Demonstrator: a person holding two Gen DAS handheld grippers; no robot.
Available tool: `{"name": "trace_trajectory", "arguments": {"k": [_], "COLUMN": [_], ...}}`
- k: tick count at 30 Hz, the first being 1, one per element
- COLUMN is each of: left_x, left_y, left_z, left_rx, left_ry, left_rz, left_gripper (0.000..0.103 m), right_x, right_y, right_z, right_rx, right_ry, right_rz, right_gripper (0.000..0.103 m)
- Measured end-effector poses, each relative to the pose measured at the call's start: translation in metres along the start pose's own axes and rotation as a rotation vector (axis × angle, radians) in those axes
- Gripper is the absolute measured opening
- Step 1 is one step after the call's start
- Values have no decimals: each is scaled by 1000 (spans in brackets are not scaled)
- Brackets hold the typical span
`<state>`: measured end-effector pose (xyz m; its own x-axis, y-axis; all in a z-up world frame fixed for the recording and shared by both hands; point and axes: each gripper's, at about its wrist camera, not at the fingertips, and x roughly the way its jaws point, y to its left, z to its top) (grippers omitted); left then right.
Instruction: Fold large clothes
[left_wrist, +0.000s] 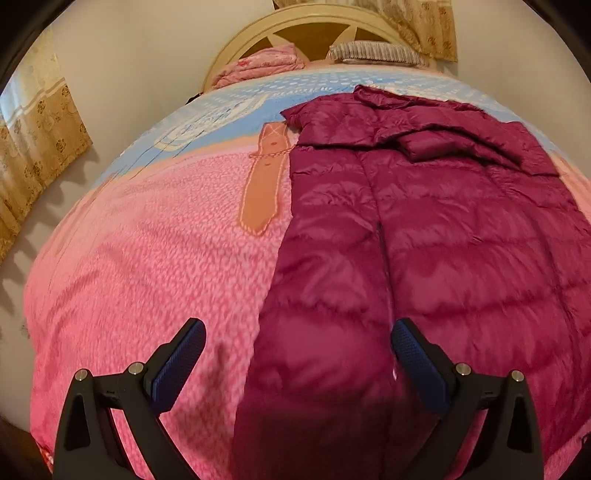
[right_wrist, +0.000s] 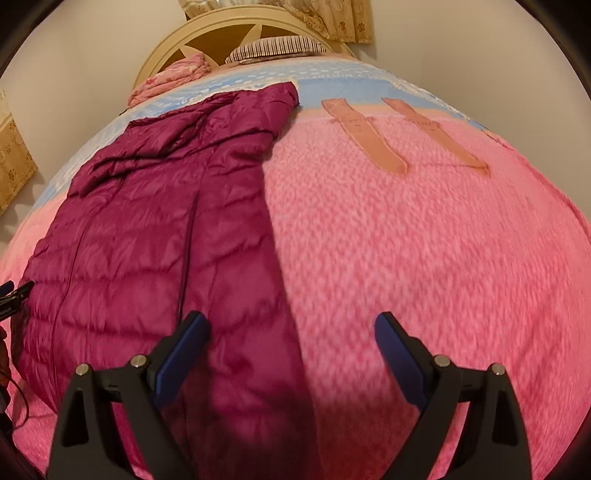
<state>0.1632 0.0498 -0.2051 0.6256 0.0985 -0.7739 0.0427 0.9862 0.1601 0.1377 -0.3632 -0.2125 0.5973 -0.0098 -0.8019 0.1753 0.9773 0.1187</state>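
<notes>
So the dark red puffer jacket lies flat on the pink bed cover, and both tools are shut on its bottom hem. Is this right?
Not quite. The puffer jacket does lie flat on the pink bed cover, but neither tool grips it. The left tool is open in the left wrist view, and the right tool is open in the right wrist view, each holding nothing.

Left gripper (left_wrist: 297, 341) and right gripper (right_wrist: 291, 332) hover (jaws spread wide).

Both wrist views look from the bed's foot toward the headboard (left_wrist: 306, 29), close above the bedspread (right_wrist: 424, 258); both share the jacket (left_wrist: 424, 240).
</notes>
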Motion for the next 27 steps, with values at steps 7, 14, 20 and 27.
{"name": "trace_trajectory", "arguments": {"k": [7, 14, 20, 27], "left_x": [-19, -24, -32, -74], "left_y": [0, -5, -14, -9], "left_z": [-27, -44, -47, -37], "left_rx": [3, 25, 55, 100], "left_ry": [-1, -2, -15, -133], "left_rz": [-26, -57, -135, -144], "left_gripper": [101, 101, 48, 5], "right_x": [-14, -22, -30, -66], "right_y": [6, 10, 10, 15], "right_z": [-23, -40, -48, -41], "right_rx": [-7, -24, -32, -36], "right_ry": [2, -3, -1, -102], "right_rz": [27, 45, 121, 174], "right_gripper": [85, 71, 14, 6]}}
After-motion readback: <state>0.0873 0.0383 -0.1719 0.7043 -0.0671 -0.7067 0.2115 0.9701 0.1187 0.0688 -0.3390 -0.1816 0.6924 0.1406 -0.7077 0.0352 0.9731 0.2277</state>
